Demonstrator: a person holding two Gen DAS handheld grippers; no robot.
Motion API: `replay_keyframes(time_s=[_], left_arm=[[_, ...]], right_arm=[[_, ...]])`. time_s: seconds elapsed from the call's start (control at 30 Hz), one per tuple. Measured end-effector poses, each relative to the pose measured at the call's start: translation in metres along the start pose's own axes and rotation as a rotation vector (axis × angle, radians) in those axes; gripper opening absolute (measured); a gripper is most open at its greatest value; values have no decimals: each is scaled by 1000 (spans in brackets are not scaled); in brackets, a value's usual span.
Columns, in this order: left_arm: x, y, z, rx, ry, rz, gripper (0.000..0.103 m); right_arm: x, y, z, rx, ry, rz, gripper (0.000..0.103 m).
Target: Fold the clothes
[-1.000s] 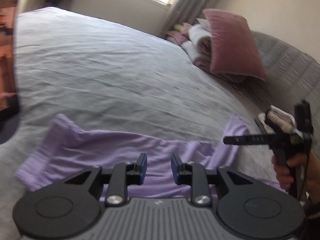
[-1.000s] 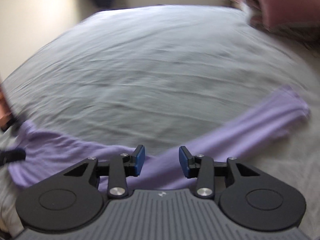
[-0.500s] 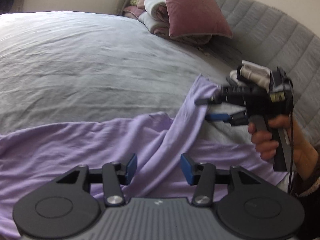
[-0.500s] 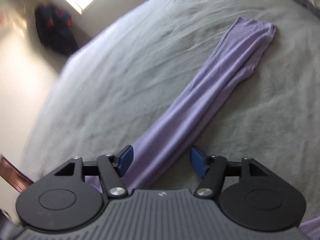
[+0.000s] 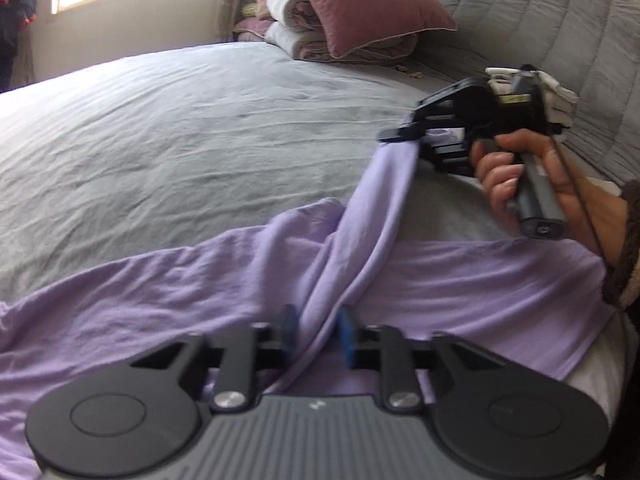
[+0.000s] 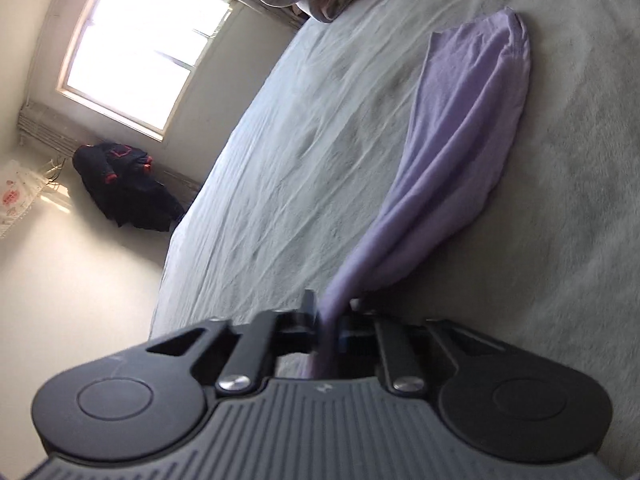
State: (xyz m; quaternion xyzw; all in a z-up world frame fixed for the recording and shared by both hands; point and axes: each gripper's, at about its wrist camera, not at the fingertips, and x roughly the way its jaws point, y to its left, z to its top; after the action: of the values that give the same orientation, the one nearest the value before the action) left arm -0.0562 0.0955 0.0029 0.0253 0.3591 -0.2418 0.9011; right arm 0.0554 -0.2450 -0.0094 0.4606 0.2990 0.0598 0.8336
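Grey bedding fills the room's wide bed, with a pink pillow far right by the padded headboard. Across the near part lies the lilac garment, its sleeve lifted in a taut band. The right gripper, at the far right in a hand, is closing on the sleeve's end. The left gripper, nearest, is closing with the sleeve's base between its blue fingers. The step looks like taking hold of the sleeve; next, both grips would need to carry it over the body without letting it twist.
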Motion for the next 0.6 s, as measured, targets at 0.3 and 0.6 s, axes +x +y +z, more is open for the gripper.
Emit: replay_keyframes(time_s=[0.3, 0.6], left_arm=[[-37, 28, 12, -171, -187, -35, 7], [-71, 36, -1, -145, -230, -36, 6]], right_arm=[[-62, 74, -12, -318, -139, 44, 12], [-120, 105, -29, -522, -211, 73, 12]])
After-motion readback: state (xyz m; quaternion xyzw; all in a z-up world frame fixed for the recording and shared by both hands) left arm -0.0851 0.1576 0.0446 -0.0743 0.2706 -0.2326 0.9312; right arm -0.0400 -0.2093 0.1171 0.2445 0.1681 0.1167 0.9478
